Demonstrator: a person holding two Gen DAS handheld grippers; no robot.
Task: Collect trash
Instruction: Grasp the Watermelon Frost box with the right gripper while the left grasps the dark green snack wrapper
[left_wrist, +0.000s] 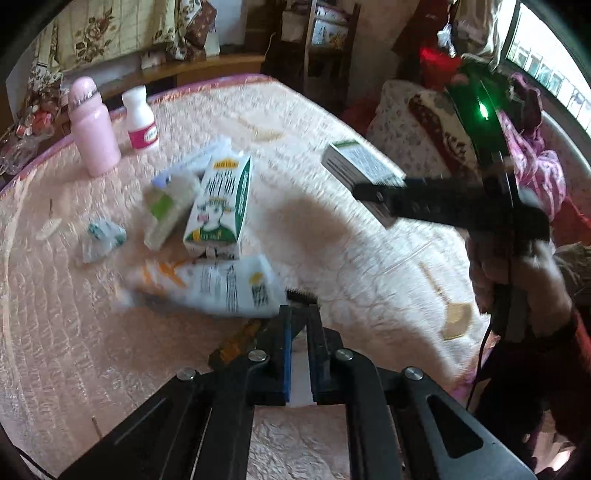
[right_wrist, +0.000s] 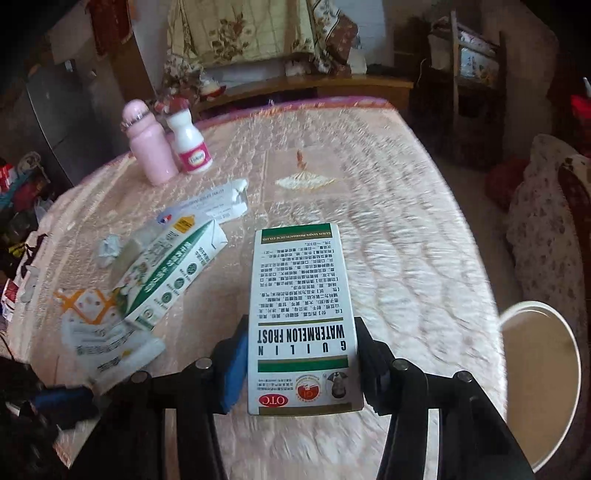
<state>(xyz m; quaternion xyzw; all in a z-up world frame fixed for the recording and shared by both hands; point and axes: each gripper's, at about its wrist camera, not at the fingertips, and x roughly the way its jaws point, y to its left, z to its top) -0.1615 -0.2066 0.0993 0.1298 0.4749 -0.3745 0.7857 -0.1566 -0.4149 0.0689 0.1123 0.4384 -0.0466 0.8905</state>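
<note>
My right gripper (right_wrist: 301, 347) is shut on a white and green medicine box (right_wrist: 303, 317), held lengthwise above the pink tablecloth (right_wrist: 406, 240). The left wrist view shows that same box (left_wrist: 354, 162) in the right gripper (left_wrist: 373, 192), off the table. My left gripper (left_wrist: 300, 314) has its fingers together at the corner of a white printed packet (left_wrist: 221, 288), which runs in between them. Behind the packet lie a green and white milk carton (left_wrist: 218, 206), another wrapper (left_wrist: 170, 210) and a crumpled paper ball (left_wrist: 101, 238).
A pink bottle (right_wrist: 147, 147) and a white bottle with a pink label (right_wrist: 190, 144) stand at the table's far left. A round white-rimmed bin (right_wrist: 535, 306) sits beside the table on the right, next to a floral seat (right_wrist: 546, 240). A person's hand (left_wrist: 517, 280) holds the right gripper.
</note>
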